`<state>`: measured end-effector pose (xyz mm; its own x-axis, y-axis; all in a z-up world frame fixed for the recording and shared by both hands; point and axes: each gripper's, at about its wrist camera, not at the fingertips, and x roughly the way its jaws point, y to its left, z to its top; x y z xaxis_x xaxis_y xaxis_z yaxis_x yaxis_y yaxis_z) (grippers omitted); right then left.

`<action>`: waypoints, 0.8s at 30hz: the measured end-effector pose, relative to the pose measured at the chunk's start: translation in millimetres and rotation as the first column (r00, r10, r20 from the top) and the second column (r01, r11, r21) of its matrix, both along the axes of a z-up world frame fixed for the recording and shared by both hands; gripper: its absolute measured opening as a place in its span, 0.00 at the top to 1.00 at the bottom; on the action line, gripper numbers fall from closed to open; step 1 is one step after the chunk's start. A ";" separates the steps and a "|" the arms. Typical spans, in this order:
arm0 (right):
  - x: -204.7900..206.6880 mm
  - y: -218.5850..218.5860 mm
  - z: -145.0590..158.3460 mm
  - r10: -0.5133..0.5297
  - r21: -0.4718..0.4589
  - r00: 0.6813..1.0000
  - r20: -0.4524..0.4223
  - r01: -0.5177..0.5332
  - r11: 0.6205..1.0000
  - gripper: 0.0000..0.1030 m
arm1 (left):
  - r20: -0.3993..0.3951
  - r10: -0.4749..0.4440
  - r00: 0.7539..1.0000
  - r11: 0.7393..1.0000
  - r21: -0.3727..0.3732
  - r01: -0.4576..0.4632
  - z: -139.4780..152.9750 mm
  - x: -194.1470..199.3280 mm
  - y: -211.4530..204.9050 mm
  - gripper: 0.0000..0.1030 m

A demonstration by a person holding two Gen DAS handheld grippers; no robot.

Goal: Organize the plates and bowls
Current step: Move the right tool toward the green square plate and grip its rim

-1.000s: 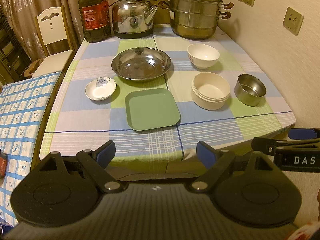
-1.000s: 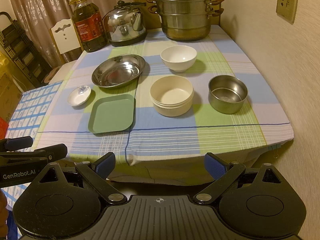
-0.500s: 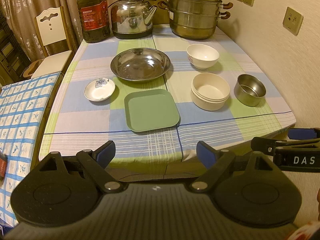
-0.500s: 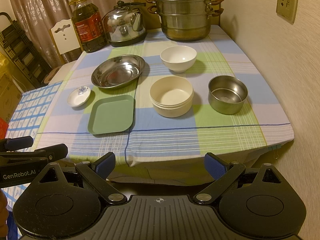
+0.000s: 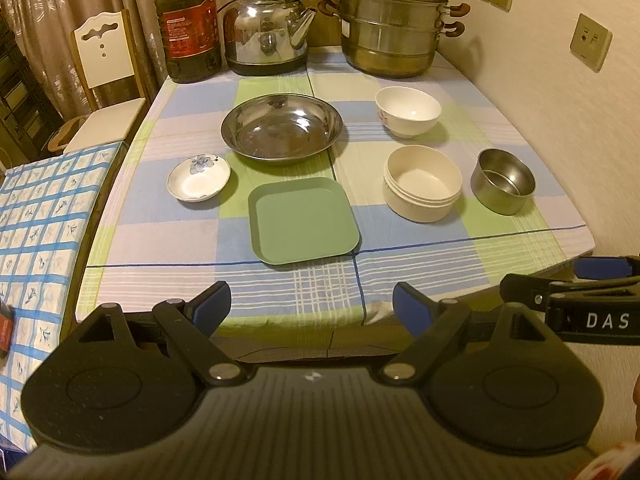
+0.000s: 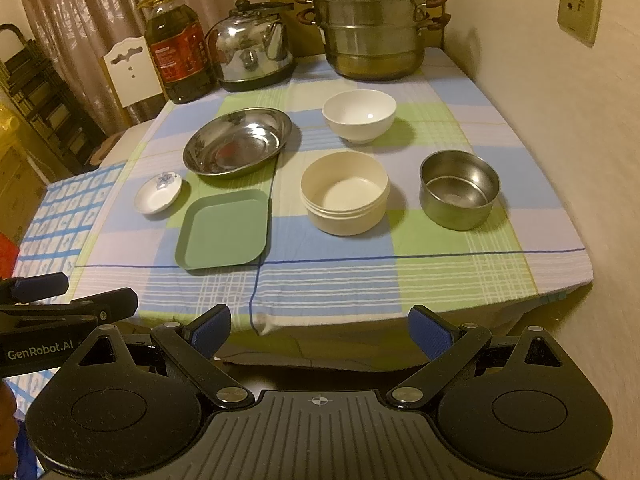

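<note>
Left wrist view: left gripper (image 5: 311, 307) spread wide, empty, off the table's (image 5: 420, 268) near edge. Green plate (image 5: 303, 221) near the front edge at centre; saucer (image 5: 199, 177) to its left; steel dish (image 5: 282, 128) behind; cream bowl (image 5: 422, 189) and steel bowl (image 5: 503, 186) toward the right edge; white bowl (image 5: 407, 111) further back.

Right wrist view: right gripper (image 6: 321, 330) likewise spread, empty, short of the near edge. Kettle (image 6: 251, 60), oil bottle (image 6: 178, 50) and steamer pot (image 6: 370, 24) line the far edge.

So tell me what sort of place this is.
Most likely a home dining corner. A checked tablecloth covers the table, with a kettle, a tiered steamer pot and an oil jug at the back, and a dining chair beside curtains.
</note>
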<state>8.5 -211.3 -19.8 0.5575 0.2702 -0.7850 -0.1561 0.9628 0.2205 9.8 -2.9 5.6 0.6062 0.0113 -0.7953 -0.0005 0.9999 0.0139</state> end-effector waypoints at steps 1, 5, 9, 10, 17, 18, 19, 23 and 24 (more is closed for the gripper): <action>1.2 0.3 0.1 0.004 0.001 1.000 0.000 -0.004 1.000 0.07 | -0.001 0.002 1.000 1.000 0.000 -0.002 -0.6 0.8 -0.2 0.16; 7.5 -0.9 -4.4 0.014 0.006 1.000 -0.006 -0.014 1.000 0.07 | -0.004 0.011 1.000 1.000 0.001 -0.011 -2.6 3.9 -0.9 0.16; 14.6 -2.5 -7.3 0.031 0.016 0.999 -0.009 -0.031 0.999 0.07 | -0.009 0.024 1.000 1.000 0.002 -0.024 -5.1 8.4 -1.2 0.16; 16.6 -3.2 -7.6 0.038 0.021 0.999 -0.005 -0.038 0.999 0.07 | -0.009 0.027 1.000 1.000 0.003 -0.027 -5.2 9.6 -1.7 0.16; 28.9 -3.3 -7.3 0.140 0.053 0.988 0.064 -0.143 0.988 0.07 | -0.022 0.081 0.996 0.997 0.017 -0.080 -10.8 21.7 -0.8 0.16; 31.3 -2.6 -8.9 0.158 0.054 0.985 0.066 -0.162 0.985 0.07 | -0.023 0.093 0.995 0.996 0.020 -0.093 -12.3 22.6 0.0 0.16; 34.6 -1.7 -10.8 0.174 0.052 0.983 0.065 -0.177 0.983 0.07 | -0.025 0.105 0.994 0.994 0.021 -0.105 -13.3 23.9 0.9 0.16; 49.0 -2.2 -17.9 0.248 0.077 0.967 0.067 -0.252 0.965 0.08 | -0.037 0.170 0.985 0.985 0.021 -0.169 -19.0 28.0 4.2 0.16; 53.0 -2.3 -19.1 0.258 0.077 0.964 0.069 -0.263 0.962 0.08 | -0.035 0.185 0.982 0.983 0.021 -0.184 -19.9 28.0 4.2 0.16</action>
